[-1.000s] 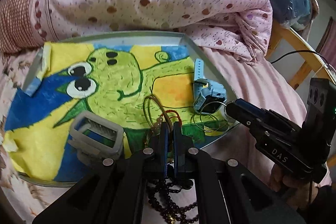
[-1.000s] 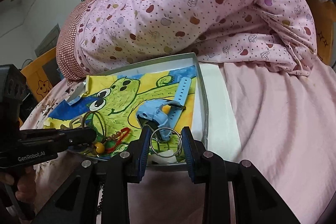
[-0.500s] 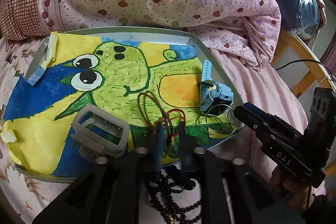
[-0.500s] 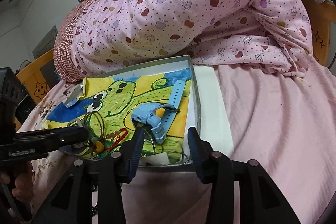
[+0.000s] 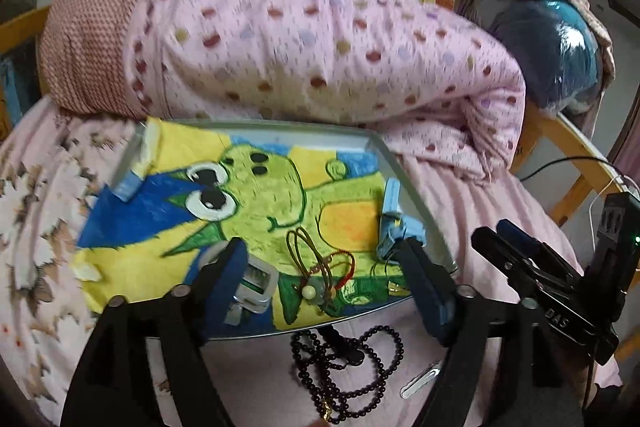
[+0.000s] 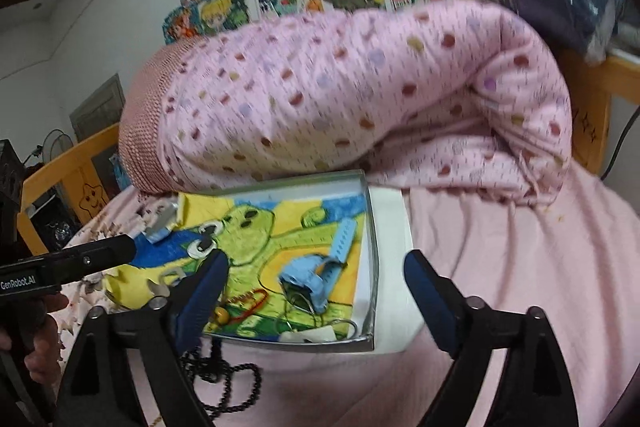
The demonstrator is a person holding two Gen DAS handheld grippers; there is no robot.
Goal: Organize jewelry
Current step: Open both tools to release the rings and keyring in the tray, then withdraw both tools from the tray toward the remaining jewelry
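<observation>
A shallow metal tray lined with a green cartoon drawing lies on the bed. In it are a blue watch, a grey watch, brown and red cord bracelets with a bead and thin metal rings. A dark bead necklace lies on the sheet in front of the tray. My left gripper is open and empty above the tray's near edge. My right gripper is open and empty above the tray's near right corner.
A rolled pink spotted quilt lies right behind the tray. A white hair clip lies on the pink sheet. Wooden bed rails stand at both sides. A dark bundle sits at the far right.
Both grippers opened wide and drew back and up from the tray. The left let go of the cord bracelets; the right released the metal rings, which lie in the tray.
</observation>
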